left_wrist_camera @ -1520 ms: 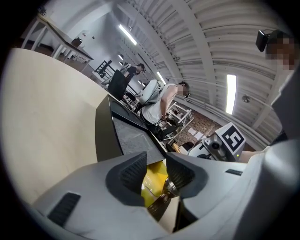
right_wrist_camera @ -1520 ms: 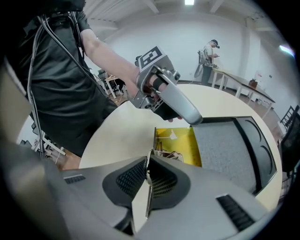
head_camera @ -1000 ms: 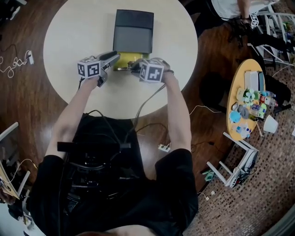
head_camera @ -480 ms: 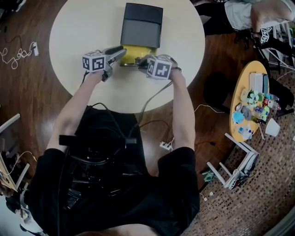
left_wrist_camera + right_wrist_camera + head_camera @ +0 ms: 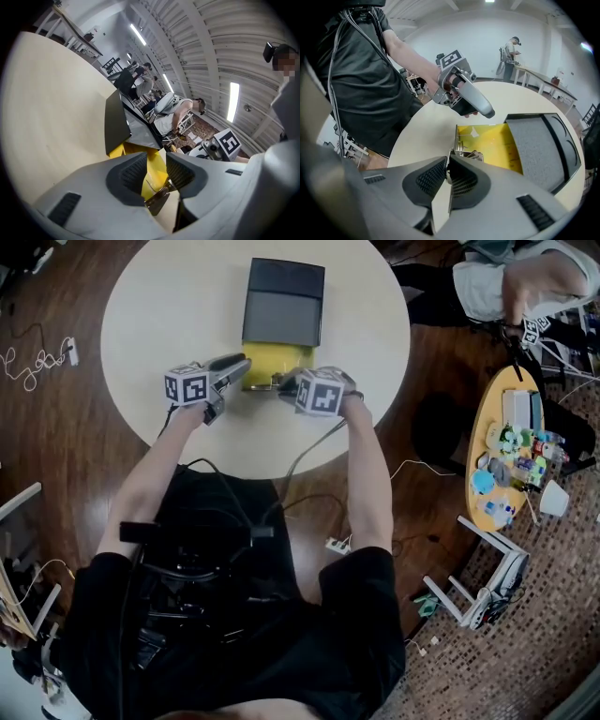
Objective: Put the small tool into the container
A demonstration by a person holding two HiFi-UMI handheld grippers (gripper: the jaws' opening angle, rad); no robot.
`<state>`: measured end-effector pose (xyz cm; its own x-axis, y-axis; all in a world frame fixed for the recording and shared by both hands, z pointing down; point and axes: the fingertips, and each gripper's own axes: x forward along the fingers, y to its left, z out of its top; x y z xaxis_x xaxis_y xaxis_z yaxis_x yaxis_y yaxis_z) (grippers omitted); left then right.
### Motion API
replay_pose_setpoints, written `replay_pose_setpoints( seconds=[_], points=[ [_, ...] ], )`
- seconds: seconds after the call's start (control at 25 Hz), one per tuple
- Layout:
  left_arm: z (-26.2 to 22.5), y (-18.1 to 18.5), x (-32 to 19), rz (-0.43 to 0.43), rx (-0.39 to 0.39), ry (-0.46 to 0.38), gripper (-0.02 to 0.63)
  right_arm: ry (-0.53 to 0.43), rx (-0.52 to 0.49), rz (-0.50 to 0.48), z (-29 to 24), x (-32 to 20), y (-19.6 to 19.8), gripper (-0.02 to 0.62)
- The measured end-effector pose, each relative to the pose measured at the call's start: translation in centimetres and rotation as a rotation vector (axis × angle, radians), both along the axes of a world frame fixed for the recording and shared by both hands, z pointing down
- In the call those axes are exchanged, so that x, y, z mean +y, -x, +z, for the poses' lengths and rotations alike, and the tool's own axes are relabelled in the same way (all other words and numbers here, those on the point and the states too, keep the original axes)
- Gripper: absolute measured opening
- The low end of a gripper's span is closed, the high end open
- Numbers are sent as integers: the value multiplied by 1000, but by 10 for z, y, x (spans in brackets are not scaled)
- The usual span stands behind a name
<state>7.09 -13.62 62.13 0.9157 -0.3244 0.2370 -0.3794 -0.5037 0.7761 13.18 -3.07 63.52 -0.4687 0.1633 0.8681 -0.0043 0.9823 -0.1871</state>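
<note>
Grip check: where is the small tool [image 5: 466, 153]?
– Pinched in the right gripper [image 5: 448, 165], angled down at the near rim of the yellow container [image 5: 501, 140], apparently to slide it in.
– And the left gripper [image 5: 156, 159]?
– 2 jaws narrowly apart, empty, beside that rim, probably to steady it.

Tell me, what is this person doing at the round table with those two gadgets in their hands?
A person is working at a round table with a hand-held gripper in each hand. The right gripper is clamped on a small metal tool, holding it at the near edge of an open yellow container whose dark lid is folded back. The left gripper has its jaws apart at the container's corner. The tool has not yet been let go.
</note>
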Motion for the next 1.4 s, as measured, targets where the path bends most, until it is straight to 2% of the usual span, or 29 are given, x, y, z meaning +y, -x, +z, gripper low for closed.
replay_pose_setpoints(
  seconds=[0.64, 0.96, 1.4],
  points=[
    [-2, -1, 16, -3, 18, 17, 120, 28, -22, -2, -2, 28, 1, 25],
    [-6, 1, 23, -4, 28, 13, 120, -25, -30, 23, -3, 24, 3, 20],
    [-17, 25, 30, -102, 96, 29, 117, -160, -89, 169, -6, 10, -15, 12]
  ],
)
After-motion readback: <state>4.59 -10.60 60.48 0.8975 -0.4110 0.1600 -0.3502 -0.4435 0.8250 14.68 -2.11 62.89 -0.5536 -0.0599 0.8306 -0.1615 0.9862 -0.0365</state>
